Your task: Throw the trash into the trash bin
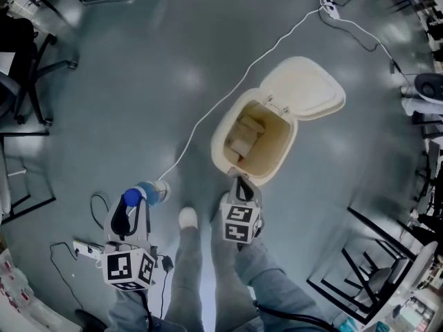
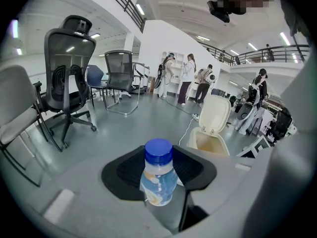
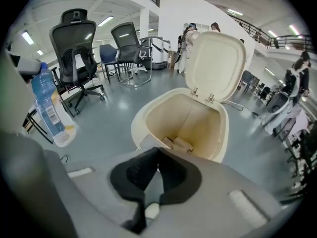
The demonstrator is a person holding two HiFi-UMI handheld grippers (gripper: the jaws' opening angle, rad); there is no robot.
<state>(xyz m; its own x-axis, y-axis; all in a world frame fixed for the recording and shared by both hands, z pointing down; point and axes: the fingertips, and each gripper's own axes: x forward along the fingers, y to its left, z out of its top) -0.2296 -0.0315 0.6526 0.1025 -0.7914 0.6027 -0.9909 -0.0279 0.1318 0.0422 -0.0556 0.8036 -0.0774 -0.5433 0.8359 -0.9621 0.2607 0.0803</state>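
Observation:
The cream trash bin (image 1: 220,154) stands on the grey floor with its lid (image 1: 304,88) flipped back; pale crumpled trash (image 1: 246,137) lies inside. My left gripper (image 1: 138,203) is shut on a clear plastic bottle (image 1: 149,194) with a blue cap, held left of the bin and apart from it. In the left gripper view the bottle (image 2: 157,182) sits upright between the black pads (image 2: 126,170), with the bin (image 2: 213,133) beyond. My right gripper (image 1: 242,185) hangs at the bin's near rim, jaws shut with nothing in them. In the right gripper view, that gripper (image 3: 157,155) points into the bin (image 3: 213,138).
A white cable (image 1: 228,95) runs across the floor from a power strip (image 1: 331,9) past the bin. Office chairs (image 2: 67,78) stand to the left, black metal frames (image 1: 374,254) to the right. A person's legs and white shoe (image 1: 187,218) are between the grippers. People (image 2: 188,78) stand far off.

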